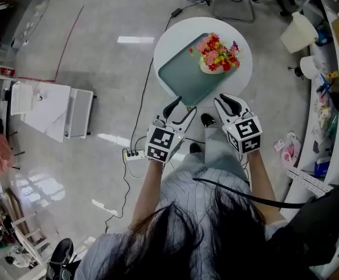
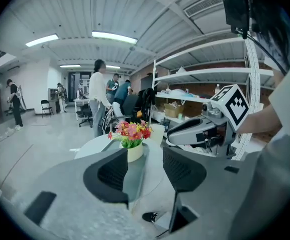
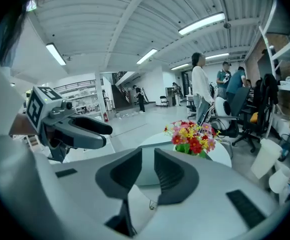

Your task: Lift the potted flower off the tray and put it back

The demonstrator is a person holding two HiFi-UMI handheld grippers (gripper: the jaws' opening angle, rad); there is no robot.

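Gripping the flower [image 1: 216, 54] by its blooms would likely crush them, as they look soft and springy. The hold belongs on the pale pot [image 2: 135, 152] beneath, which looks stiff, smooth and perhaps slippery. The whole thing seems light, though top-heavy enough to tip if taken from one side only. A grip low on each flank of the pot seems safest.

The left gripper [image 1: 181, 109] has its jaws well apart with nothing between them. The right gripper [image 1: 232, 102] has its jaws close together with only a slim gap, and it too holds nothing. Both hang in the air side by side in front of the person, pointing forward and somewhat down, touching nothing.

Ahead of them, and apart from both, the tray [image 1: 178, 74] lies on the round table [image 1: 172, 39]. The flower stands upright on the tray's far right part, near its rim. To take the pot, the right jaws would probably need to spread wider.
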